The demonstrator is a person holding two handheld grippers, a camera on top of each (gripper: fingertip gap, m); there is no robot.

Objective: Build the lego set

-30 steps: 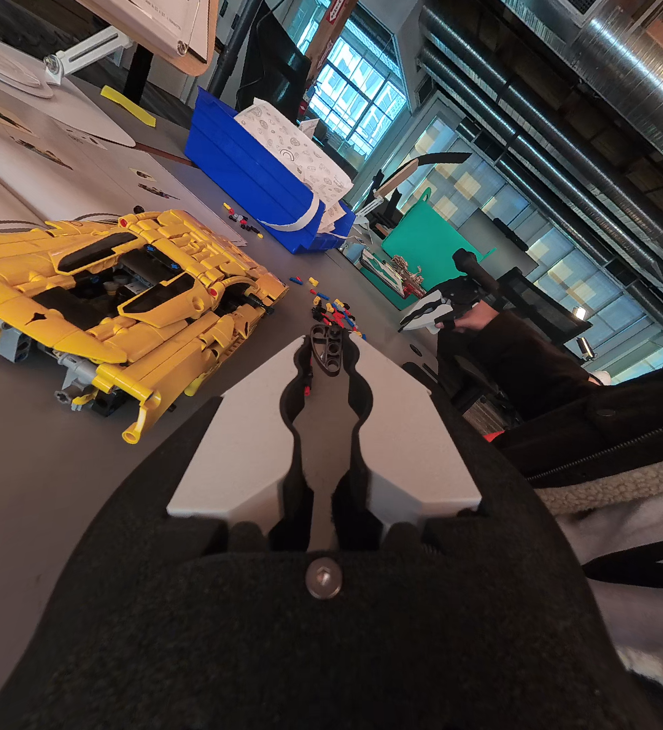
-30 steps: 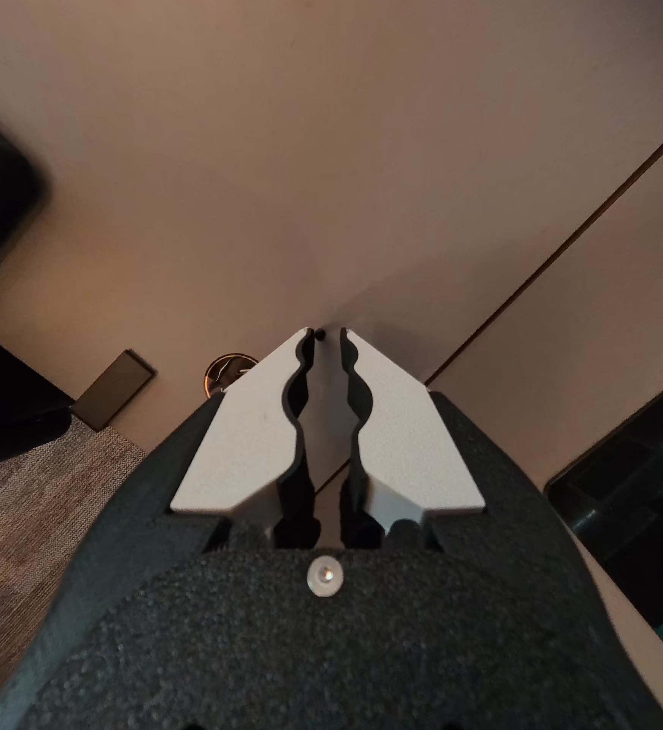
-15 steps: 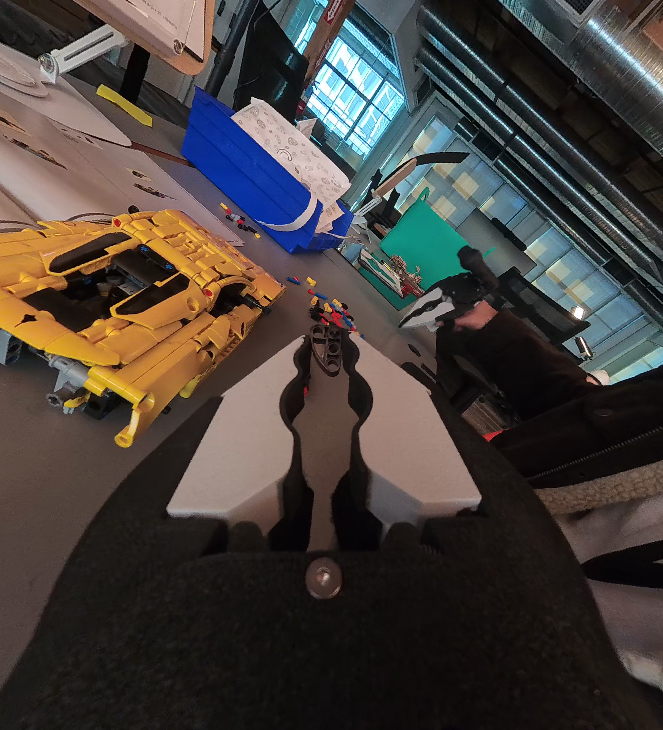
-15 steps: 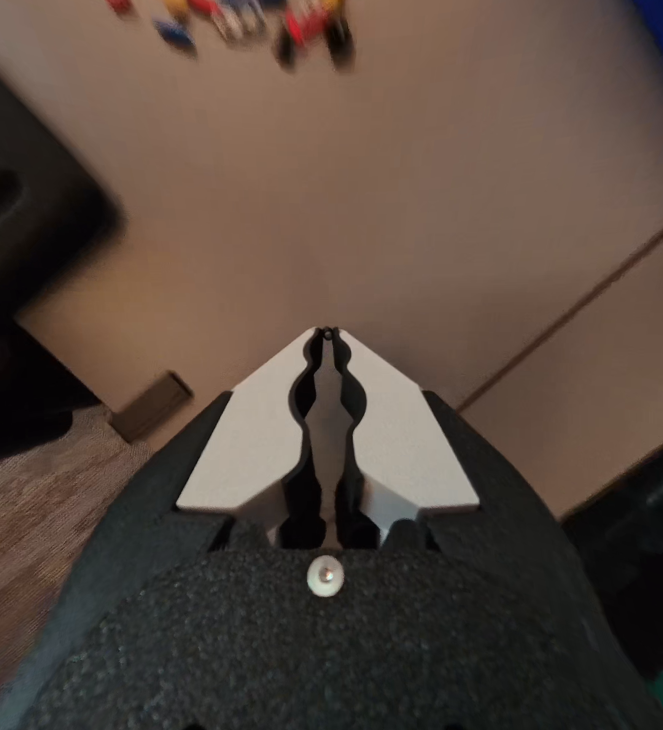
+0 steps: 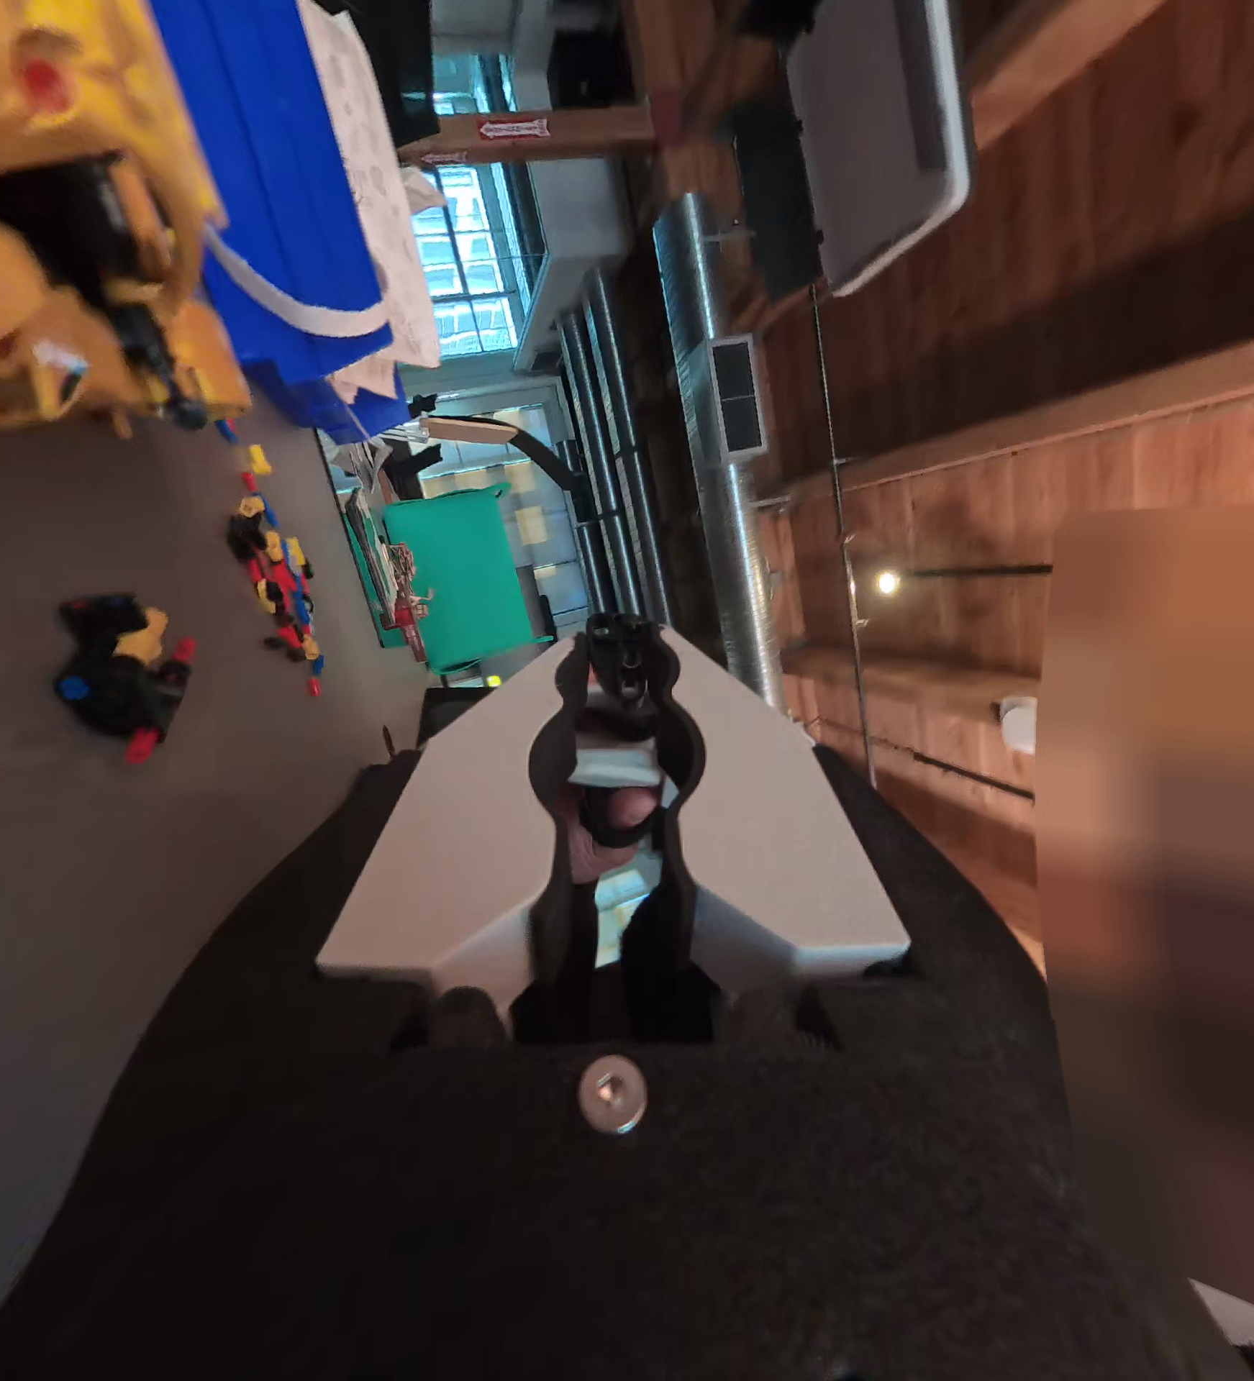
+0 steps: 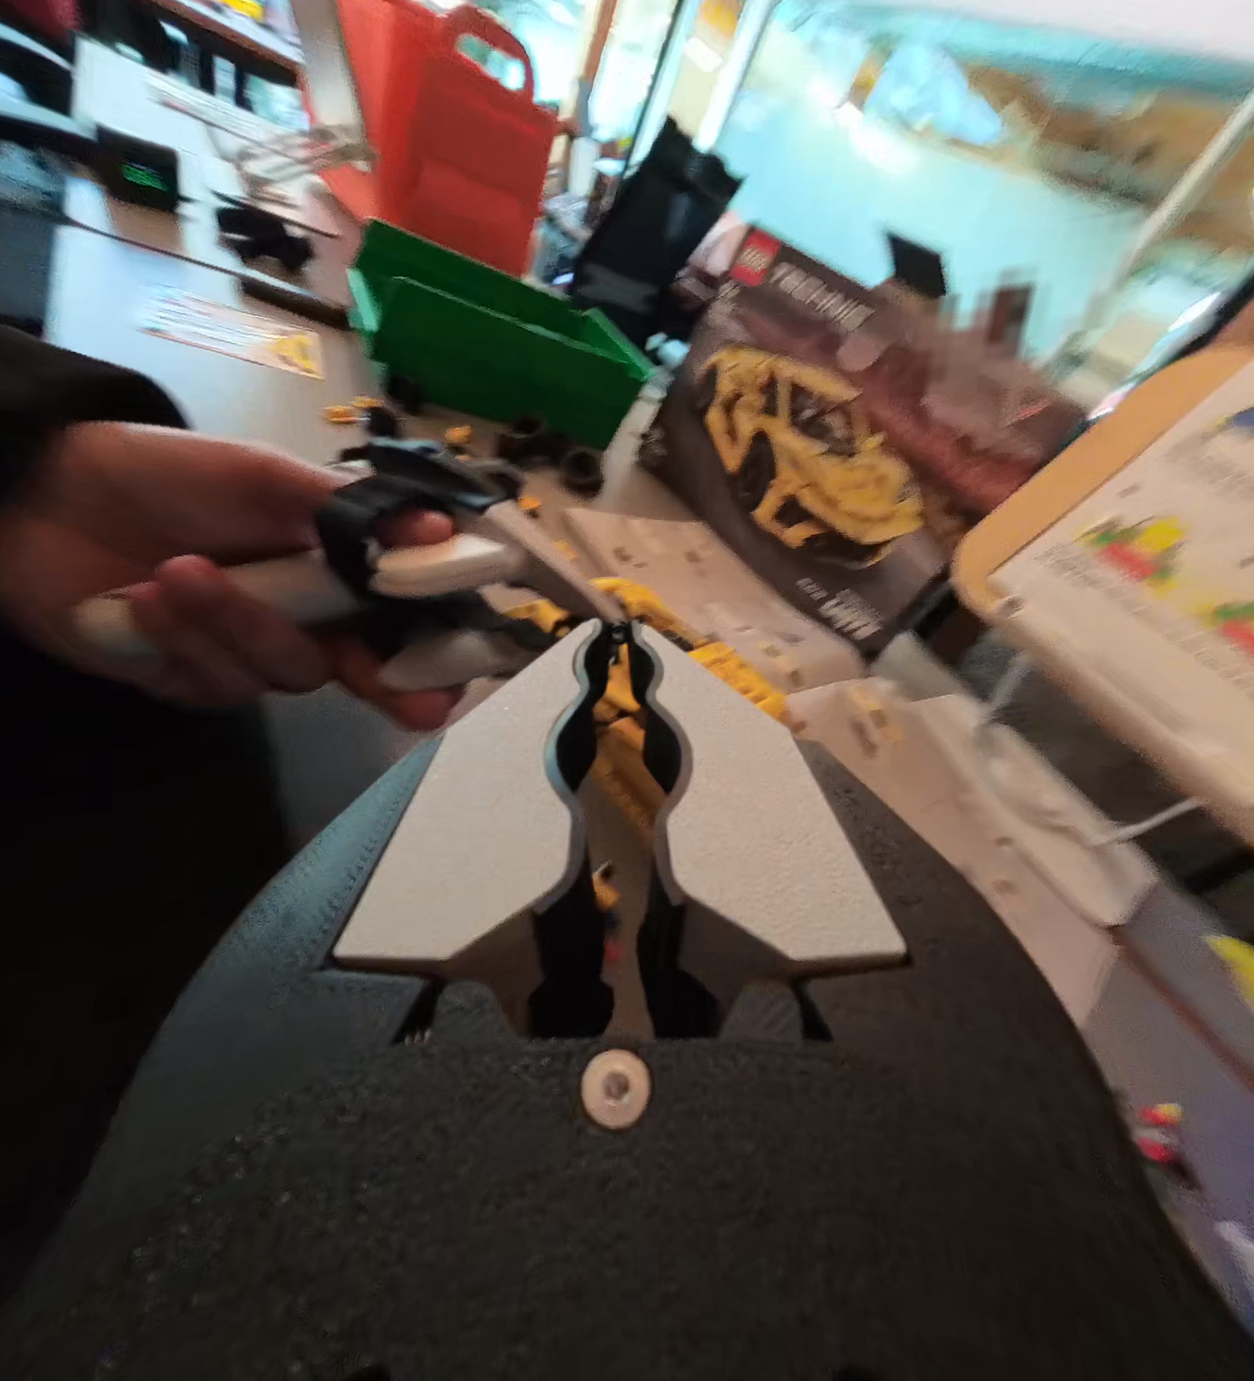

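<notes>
My left gripper (image 5: 620,650) is shut on a small black Lego liftarm (image 5: 618,661) at its fingertips, held up in the air and rolled sideways. My right gripper (image 6: 620,634) is shut, with a tiny black piece (image 6: 621,635) pinched at its tips. In the right wrist view the left gripper (image 6: 601,607), held by a hand (image 6: 183,568), comes in from the left and its tip meets my right tips. The yellow Lego car (image 6: 653,672) lies on the table just behind them; it also shows blurred in the left wrist view (image 5: 48,224).
Loose coloured pieces (image 5: 280,590) and a small black-and-yellow sub-assembly (image 5: 115,672) lie on the grey table (image 5: 48,897). A blue bin (image 5: 287,224) stands by the car. A green bin (image 6: 489,351), the set's box (image 6: 810,478) and an instruction booklet (image 6: 1169,568) stand farther back. My two grippers' fingertips are within a few centimetres of each other.
Both grippers have lifted off the table and swung toward each other, tips now meeting. The left one rolled sideways with the black liftarm. The right one closed on a tiny black piece and turned toward the car.
</notes>
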